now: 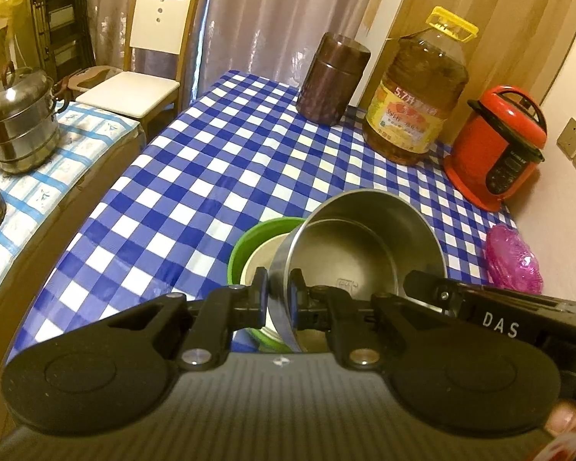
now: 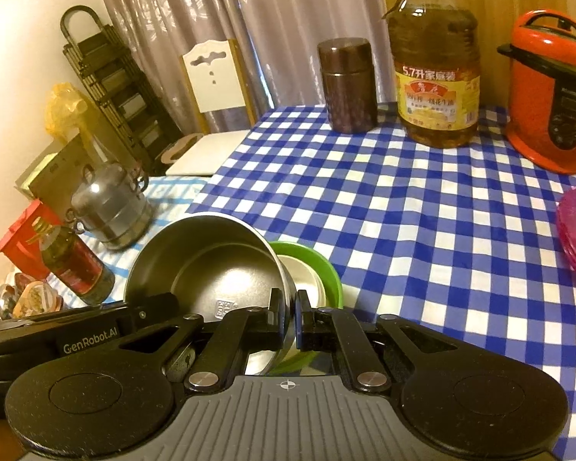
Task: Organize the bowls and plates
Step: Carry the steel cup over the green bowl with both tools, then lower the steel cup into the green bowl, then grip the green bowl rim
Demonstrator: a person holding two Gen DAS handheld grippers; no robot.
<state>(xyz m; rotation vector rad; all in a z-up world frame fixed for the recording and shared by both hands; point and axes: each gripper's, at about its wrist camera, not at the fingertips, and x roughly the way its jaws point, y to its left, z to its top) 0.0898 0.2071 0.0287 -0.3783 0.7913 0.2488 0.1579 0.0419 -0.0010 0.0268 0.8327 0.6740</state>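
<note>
A steel bowl point(image 1: 364, 246) is held between both grippers above the blue checked table point(image 1: 211, 161). My left gripper point(image 1: 279, 296) is shut on its left rim. My right gripper point(image 2: 287, 319) is shut on its right rim; the bowl also shows in the right wrist view point(image 2: 211, 265). Beside and below it a green bowl point(image 1: 249, 238) holds a cream bowl point(image 1: 259, 265) nested inside; both show in the right wrist view, green bowl point(image 2: 326, 269) and cream bowl point(image 2: 303, 276). The steel bowl is tilted and overlaps the green bowl's edge.
At the back of the table stand a brown canister point(image 1: 332, 77), a large oil bottle point(image 1: 414, 88) and a red cooker point(image 1: 499, 142). A pink dish point(image 1: 512, 261) lies at the right edge. A steel steamer pot point(image 1: 17, 123) and a dark bottle point(image 2: 76, 261) stand on the side table at the left.
</note>
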